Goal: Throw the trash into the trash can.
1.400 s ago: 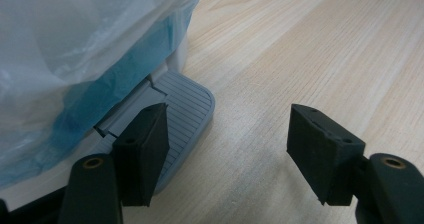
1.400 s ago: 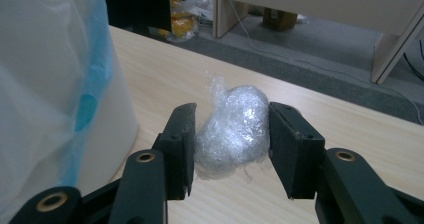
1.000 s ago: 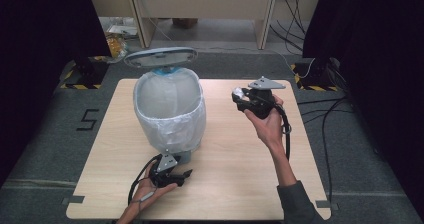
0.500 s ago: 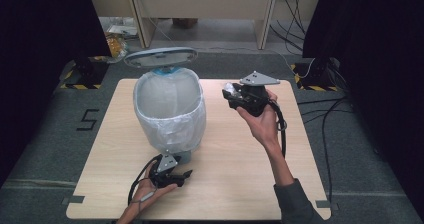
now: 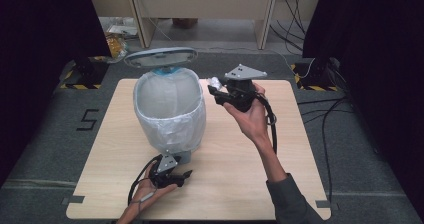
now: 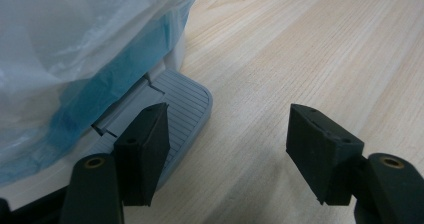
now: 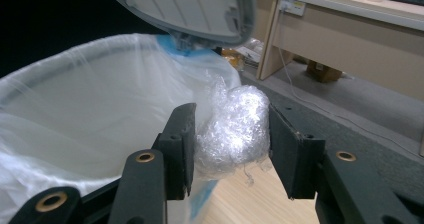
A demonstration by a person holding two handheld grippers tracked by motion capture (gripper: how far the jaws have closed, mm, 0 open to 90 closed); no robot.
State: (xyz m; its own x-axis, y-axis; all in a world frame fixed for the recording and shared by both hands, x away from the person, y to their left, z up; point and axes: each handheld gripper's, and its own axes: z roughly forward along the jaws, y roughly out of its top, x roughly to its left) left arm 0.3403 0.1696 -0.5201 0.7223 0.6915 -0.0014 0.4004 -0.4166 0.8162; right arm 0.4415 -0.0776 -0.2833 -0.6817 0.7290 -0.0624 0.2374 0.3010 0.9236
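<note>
Two grippers, one pedal bin on the tabletop (image 5: 300, 149).
High view: right gripper (image 5: 220, 91) holds a crumpled ball of clear plastic wrap (image 5: 215, 82) just beside the rim of the white-bagged grey pedal bin (image 5: 170, 109), lid up. Left gripper view: jaws empty, narrowed as far as they go, one on the ribbed grey foot pedal (image 6: 187, 101). Right gripper view: jaws pinching the wrap (image 7: 235, 129).

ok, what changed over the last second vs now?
The right gripper, shut on a crumpled ball of clear plastic wrap, moved left and up toward the rim of the white-lined grey pedal bin. Unchanged: the left gripper holds the grey pedal down, the lid is up, the wrap is unreleased.
</note>
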